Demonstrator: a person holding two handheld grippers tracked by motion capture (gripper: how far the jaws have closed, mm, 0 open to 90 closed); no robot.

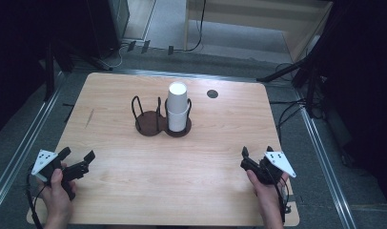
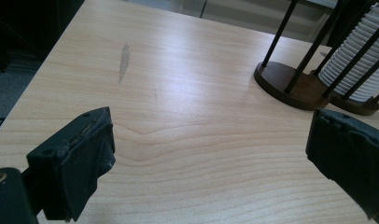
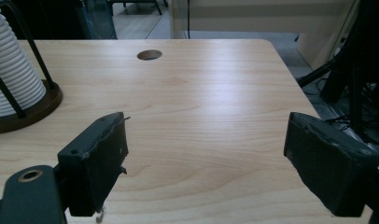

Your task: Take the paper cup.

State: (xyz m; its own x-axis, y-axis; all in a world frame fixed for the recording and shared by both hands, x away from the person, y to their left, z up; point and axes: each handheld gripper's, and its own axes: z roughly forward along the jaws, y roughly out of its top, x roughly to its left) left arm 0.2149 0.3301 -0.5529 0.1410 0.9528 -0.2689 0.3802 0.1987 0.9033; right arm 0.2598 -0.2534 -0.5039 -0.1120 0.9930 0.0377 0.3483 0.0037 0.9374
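A stack of white paper cups (image 1: pixel 177 106) stands upside down in the right ring of a dark wooden two-ring holder (image 1: pixel 151 125) at the table's middle; the left ring has nothing in it. My left gripper (image 1: pixel 79 153) is held near the front left corner, open, with bare tabletop between its jaws. My right gripper (image 1: pixel 257 150) is held near the front right corner, also open and holding nothing. In the left gripper view, the left gripper (image 2: pixel 211 140) faces the holder (image 2: pixel 281 81) and cups (image 2: pixel 360 60). From the right gripper (image 3: pixel 206 140), the cups (image 3: pixel 10 70) appear at far left.
The light wooden table (image 1: pixel 110 191) has a round cable hole (image 1: pixel 212 94) near its back edge, right of the cups. A faint grey smear (image 2: pixel 123 61) marks the left side. Dark stands, cables and metal rails surround the table on the floor.
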